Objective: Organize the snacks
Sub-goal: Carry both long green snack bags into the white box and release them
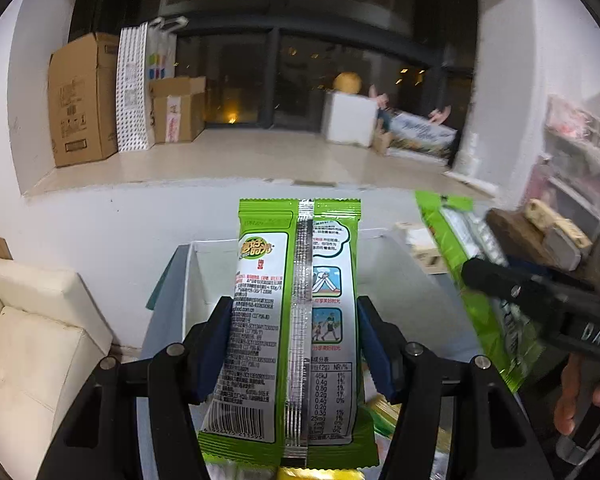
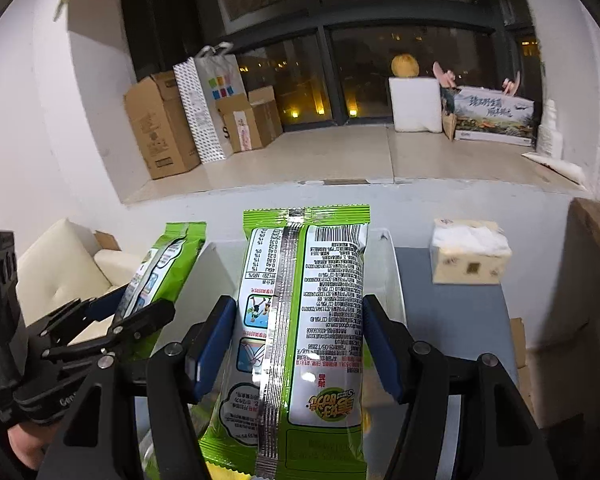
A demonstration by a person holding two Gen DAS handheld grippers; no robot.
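A grey-blue table (image 2: 452, 276) runs up to a white wall, and above it a deep tiled window ledge (image 2: 340, 156) sits before dark night glass. On the ledge, left side: a tall cardboard box (image 2: 156, 124), a dotted paper bag (image 2: 198, 112) and a smaller open carton (image 2: 248, 120); right side: a white foam box (image 2: 416, 104) with a round yellow fruit (image 2: 405, 66) on top, beside a printed landscape carton (image 2: 496, 116). A cream leather seat (image 1: 32, 340) stands left of the table.

Left claw (image 1: 294, 344) is clamped on a green snack packet (image 1: 296, 320), back seam facing up, held above a white bin (image 1: 204, 276). Its print shows a nutrition table headed "NRV%", a barcode and Chinese text too small to read. Right claw (image 2: 300, 344) grips its own green snack pack (image 2: 304, 340), upside down to the camera, barcode at the far end, also over the bin. From the left wrist view that claw's arm reads "DAS".

A tissue box (image 2: 470, 256) sits on the table to the right, well apart from the bin. Yellow and green wrappers (image 1: 384, 412) peek out beneath the left claw
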